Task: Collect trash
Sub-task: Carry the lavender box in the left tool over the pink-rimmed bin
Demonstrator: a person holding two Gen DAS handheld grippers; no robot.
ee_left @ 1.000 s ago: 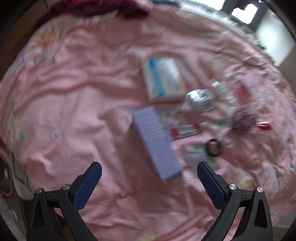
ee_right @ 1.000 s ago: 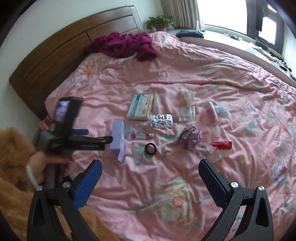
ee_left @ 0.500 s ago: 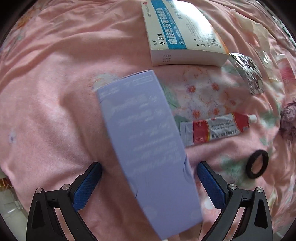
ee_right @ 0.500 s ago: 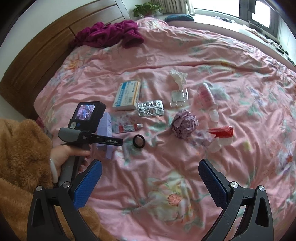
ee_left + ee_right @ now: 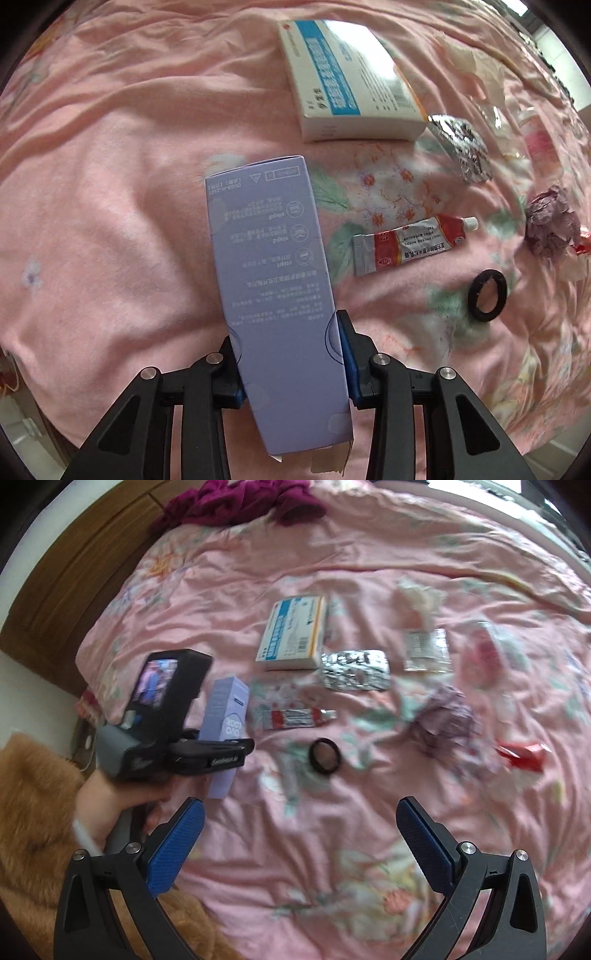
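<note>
My left gripper (image 5: 288, 343) is shut on a long lilac carton (image 5: 273, 280), gripping its sides near the open near end; it also shows in the right wrist view (image 5: 225, 720). On the pink bedspread lie a white-and-blue medicine box (image 5: 351, 77), a red-and-white ointment tube (image 5: 410, 243), a foil blister pack (image 5: 461, 147), a black ring (image 5: 487, 295) and a crumpled purple paper ball (image 5: 550, 225). My right gripper (image 5: 299, 830) is open and empty, hovering above the bedspread in front of the black ring (image 5: 325, 755).
A maroon garment (image 5: 240, 498) lies near the wooden headboard (image 5: 74, 561). A red wrapper (image 5: 524, 757), a clear sachet (image 5: 424, 650) and a pink bottle (image 5: 484, 653) lie at the right. The person's brown furry sleeve (image 5: 33, 812) is at the lower left.
My left gripper has closed onto the lilac carton, which it was straddling open before. The right gripper has moved slightly closer to the bed and stays open.
</note>
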